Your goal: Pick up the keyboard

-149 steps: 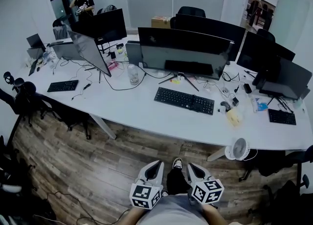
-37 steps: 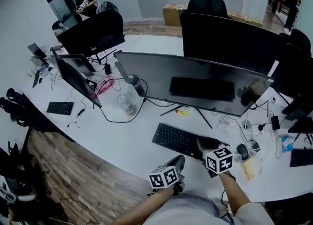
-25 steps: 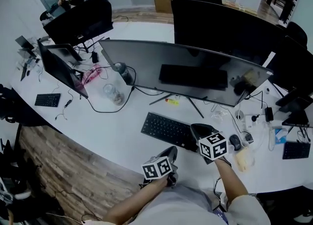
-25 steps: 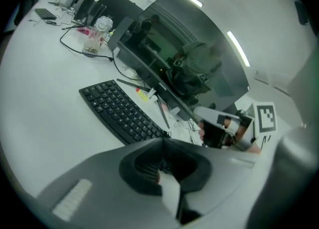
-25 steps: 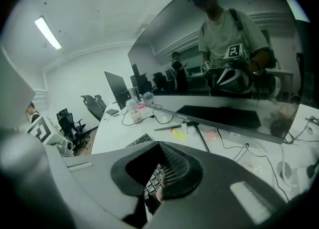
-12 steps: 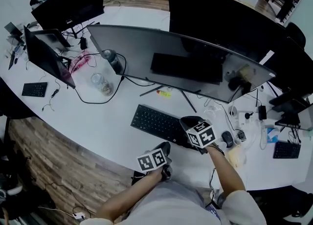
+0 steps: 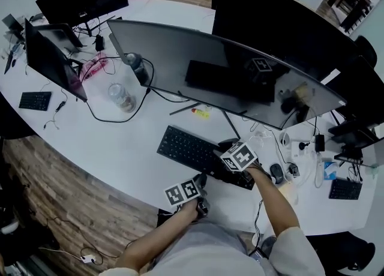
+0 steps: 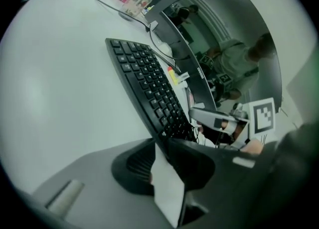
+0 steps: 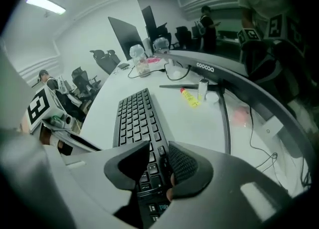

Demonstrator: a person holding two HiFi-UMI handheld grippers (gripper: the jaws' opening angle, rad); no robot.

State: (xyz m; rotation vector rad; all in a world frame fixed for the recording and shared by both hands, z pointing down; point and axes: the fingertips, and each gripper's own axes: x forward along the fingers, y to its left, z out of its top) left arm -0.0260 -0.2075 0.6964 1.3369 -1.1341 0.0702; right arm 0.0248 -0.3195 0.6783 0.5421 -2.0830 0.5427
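Note:
A black keyboard (image 7: 186, 149) lies on the white desk (image 7: 120, 143) in front of a wide curved monitor. My right gripper (image 7: 224, 146) points steeply down over the keyboard's right end. Its jaws are opening, and the right gripper view (image 9: 159, 148) shows keys (image 9: 134, 113) in the gap, with the pads not pressing on them. My left gripper (image 7: 201, 179) sits low at the keyboard's front edge. In the left gripper view its tips (image 8: 160, 146) are at the near corner of the keyboard (image 8: 144, 78), with a narrow strip of desk showing between the jaws.
The curved monitor (image 7: 210, 71) and its stand legs rise just behind the keyboard. A mouse (image 7: 276, 173) and cables lie to the right, a yellow tube (image 7: 201, 113) behind it, a clear bottle (image 7: 120, 96) to the left. Smaller keyboards (image 7: 35, 101) lie far left and right.
Both grippers have sunk toward the desk. The right one has come down over the keyboard's right end, and the left one has dropped to its front edge.

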